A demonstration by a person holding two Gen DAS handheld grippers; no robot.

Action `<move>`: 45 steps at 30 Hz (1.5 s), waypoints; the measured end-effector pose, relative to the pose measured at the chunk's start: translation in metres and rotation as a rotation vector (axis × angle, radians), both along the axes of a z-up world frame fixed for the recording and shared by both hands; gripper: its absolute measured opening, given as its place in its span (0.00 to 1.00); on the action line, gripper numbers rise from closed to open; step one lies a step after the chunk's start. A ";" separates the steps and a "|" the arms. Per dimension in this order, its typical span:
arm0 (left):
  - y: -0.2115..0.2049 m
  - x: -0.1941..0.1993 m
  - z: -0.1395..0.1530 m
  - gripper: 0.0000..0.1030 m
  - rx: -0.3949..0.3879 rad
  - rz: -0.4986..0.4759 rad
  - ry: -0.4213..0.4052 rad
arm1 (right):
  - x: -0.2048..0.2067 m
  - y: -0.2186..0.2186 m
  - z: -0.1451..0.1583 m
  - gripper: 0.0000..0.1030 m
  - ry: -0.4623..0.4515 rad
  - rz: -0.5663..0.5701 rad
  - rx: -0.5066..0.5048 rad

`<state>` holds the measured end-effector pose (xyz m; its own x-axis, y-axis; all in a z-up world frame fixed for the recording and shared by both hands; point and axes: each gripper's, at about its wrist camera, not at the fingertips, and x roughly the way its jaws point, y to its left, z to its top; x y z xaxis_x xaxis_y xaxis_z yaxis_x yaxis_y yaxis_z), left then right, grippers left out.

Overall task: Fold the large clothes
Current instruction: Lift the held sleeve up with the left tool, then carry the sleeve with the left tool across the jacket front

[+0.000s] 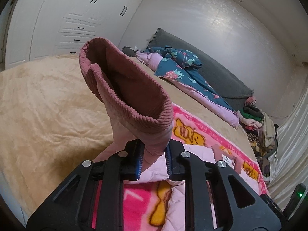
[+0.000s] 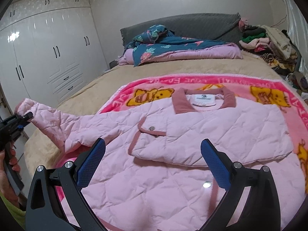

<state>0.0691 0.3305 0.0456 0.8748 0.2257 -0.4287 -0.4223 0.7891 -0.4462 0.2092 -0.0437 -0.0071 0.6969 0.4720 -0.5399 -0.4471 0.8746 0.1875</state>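
A pale pink quilted jacket [image 2: 192, 130] with a dusty-pink corduroy collar lies front up on a pink bear-print blanket [image 2: 154, 84] on the bed. One sleeve is folded across its chest. The other sleeve [image 2: 57, 123] stretches out to the left and is lifted. My left gripper [image 1: 154, 154] is shut on that sleeve just behind its corduroy cuff [image 1: 123, 88], which stands up in front of the lens. In the right wrist view the left gripper [image 2: 27, 116] shows at the far left, pinching the sleeve end. My right gripper [image 2: 154, 159] hovers open over the jacket's lower front, holding nothing.
A beige bedspread [image 1: 48, 105] covers the bed. A blue floral quilt [image 2: 163, 46] lies bunched by the grey headboard [image 2: 192, 25]. A pile of clothes [image 2: 269, 44] sits at the far right corner. White wardrobes [image 2: 48, 48] line the left wall. A person's hand [image 2: 7, 165] grips the left tool.
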 end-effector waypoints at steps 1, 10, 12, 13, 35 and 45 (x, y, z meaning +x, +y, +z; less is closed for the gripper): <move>-0.003 0.001 0.002 0.11 0.004 -0.002 0.000 | -0.001 -0.002 0.001 0.96 -0.010 -0.005 -0.004; -0.040 0.013 0.022 0.10 0.075 -0.046 0.001 | -0.006 -0.032 0.009 0.96 -0.037 -0.039 0.025; -0.051 0.017 0.027 0.10 0.094 -0.061 -0.001 | -0.006 -0.041 0.011 0.96 -0.037 -0.050 0.040; -0.056 0.019 0.029 0.10 0.101 -0.068 -0.001 | -0.007 -0.046 0.011 0.96 -0.037 -0.053 0.047; -0.147 0.052 0.059 0.06 0.196 -0.192 -0.035 | -0.014 -0.129 0.017 0.96 -0.034 -0.146 0.146; -0.182 0.070 0.062 0.06 0.212 -0.254 -0.031 | -0.010 -0.159 0.011 0.96 -0.011 -0.187 0.163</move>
